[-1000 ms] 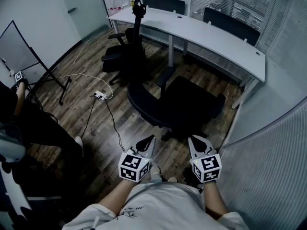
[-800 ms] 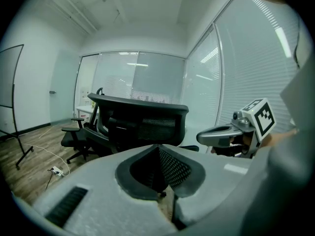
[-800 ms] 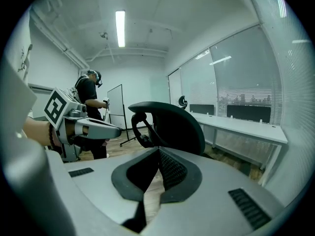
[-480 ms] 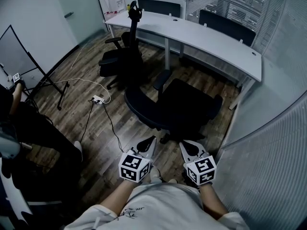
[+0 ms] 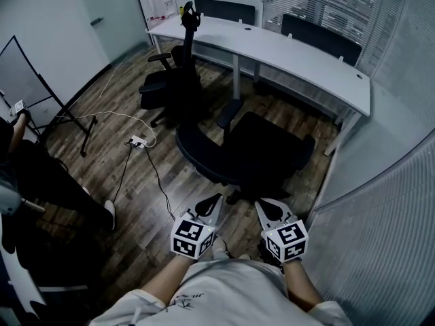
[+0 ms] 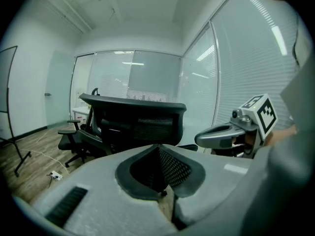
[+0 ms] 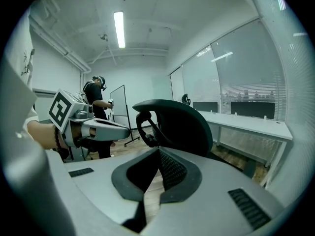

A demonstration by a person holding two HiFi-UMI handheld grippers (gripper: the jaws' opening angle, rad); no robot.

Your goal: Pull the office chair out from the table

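The black office chair [image 5: 262, 151] stands on the wood floor, away from the white table [image 5: 306, 53], its curved backrest [image 5: 200, 151] turned toward me. My left gripper [image 5: 211, 201] and right gripper [image 5: 270, 208] hover side by side just short of the chair, both shut with nothing between their jaws. In the left gripper view the backrest [image 6: 133, 117] rises beyond the shut jaws of the left gripper [image 6: 158, 149], and the right gripper [image 6: 221, 134] shows to the right. In the right gripper view the backrest [image 7: 182, 124] looms ahead of the right gripper [image 7: 158, 151], with the left gripper [image 7: 106, 129] at the left.
A second black chair [image 5: 170, 80] stands by the table's far left end. A power strip and cable [image 5: 141, 141] lie on the floor at the left. A whiteboard stand [image 5: 41, 87] and a person [image 5: 41, 182] are at the left. Glass walls [image 5: 380, 182] close the right side.
The head view has shifted a little, so the chair sits slightly further left in the picture. Both grippers stay shut and near the same place.
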